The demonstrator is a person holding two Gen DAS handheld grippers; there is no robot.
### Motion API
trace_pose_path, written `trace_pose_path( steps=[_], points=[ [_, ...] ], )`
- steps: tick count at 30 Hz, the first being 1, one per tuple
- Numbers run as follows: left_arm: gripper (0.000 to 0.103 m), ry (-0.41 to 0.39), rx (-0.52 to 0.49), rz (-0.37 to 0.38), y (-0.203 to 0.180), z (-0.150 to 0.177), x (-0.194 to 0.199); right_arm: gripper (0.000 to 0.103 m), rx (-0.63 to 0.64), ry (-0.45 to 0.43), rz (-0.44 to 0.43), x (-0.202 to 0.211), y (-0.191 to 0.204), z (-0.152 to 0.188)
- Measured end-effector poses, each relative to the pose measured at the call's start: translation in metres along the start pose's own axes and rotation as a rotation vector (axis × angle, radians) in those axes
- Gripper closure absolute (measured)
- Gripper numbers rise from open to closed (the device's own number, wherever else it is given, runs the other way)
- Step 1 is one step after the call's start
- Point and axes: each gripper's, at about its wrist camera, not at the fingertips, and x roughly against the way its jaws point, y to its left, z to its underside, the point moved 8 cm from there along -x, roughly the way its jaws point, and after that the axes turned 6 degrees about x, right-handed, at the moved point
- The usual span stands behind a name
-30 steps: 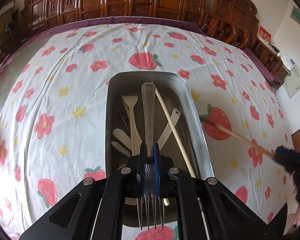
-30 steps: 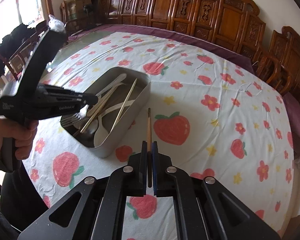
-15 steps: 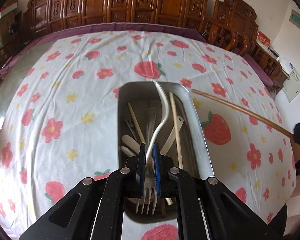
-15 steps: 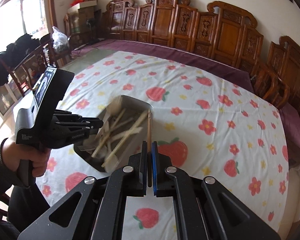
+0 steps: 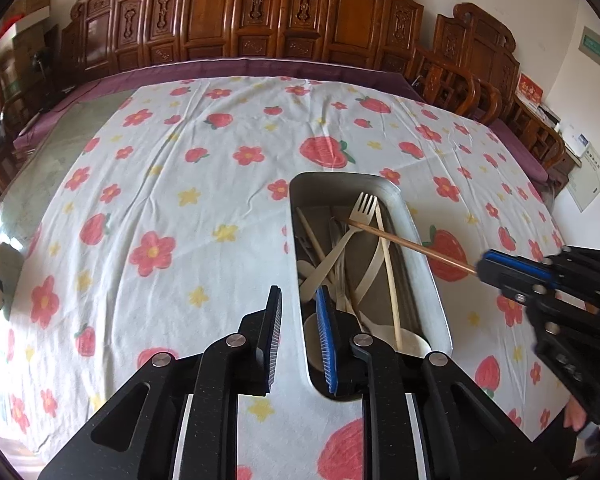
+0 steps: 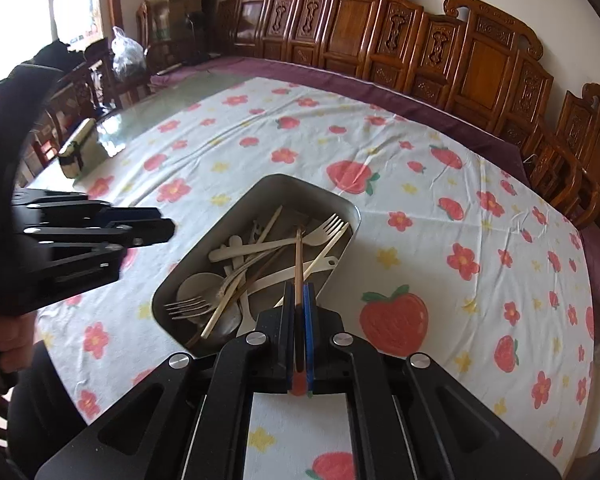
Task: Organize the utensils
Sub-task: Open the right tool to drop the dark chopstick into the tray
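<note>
On the flowered tablecloth (image 5: 160,200), the left gripper (image 5: 298,328) has dropped its fork into the tray (image 5: 428,256) and gapes empty; the right gripper (image 6: 299,312) brings its pinched chopstick (image 6: 298,268) in next.

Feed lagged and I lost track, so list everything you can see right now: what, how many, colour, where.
metal tray: one, grey, on the tablecloth, holding the utensils.
cream fork: one, pale, in the tray, tines toward the far end.
metal fork: one, silver, at the tray's near end.
pale chopsticks and spoons: several, cream, piled in the tray; exact count unclear.
brown chopstick: one, tip over the tray.
tablecloth: one, white with red strawberries and flowers.
carved chairs: a row, dark wood, behind the table.
small box: one, pale, far left on the table.
left gripper: black, open, empty, at the tray's near-left edge.
right gripper: black, shut on the brown chopstick.
</note>
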Motion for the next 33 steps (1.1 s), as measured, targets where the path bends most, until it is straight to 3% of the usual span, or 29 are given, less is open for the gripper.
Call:
trace_pose_path(
  steps=[5,16,21,24,26,33],
  points=[
    [0.081,-0.015,0.003,-0.002,0.006,0.001,0.009,0.098,-0.047,0.015,-0.033,-0.013,0.003,-0.004],
    [0.080,-0.031,0.002,-0.008,0.011,0.000,0.020,0.097,-0.088,-0.002,-0.104,-0.019,0.016,-0.011],
    [0.080,-0.031,-0.003,-0.019,0.011,0.000,0.019,0.096,-0.092,-0.009,-0.175,-0.018,0.026,-0.012],
    [0.080,-0.029,-0.004,-0.022,0.011,0.000,0.019,0.094,-0.086,-0.011,-0.190,-0.017,0.029,-0.013],
    [0.080,-0.029,-0.005,-0.024,0.010,0.000,0.019,0.088,-0.082,-0.019,-0.188,-0.014,0.029,-0.013],
    [0.080,-0.054,-0.015,-0.028,-0.001,0.003,0.033,0.087,-0.097,-0.059,-0.166,0.012,0.018,-0.002]
  ],
)
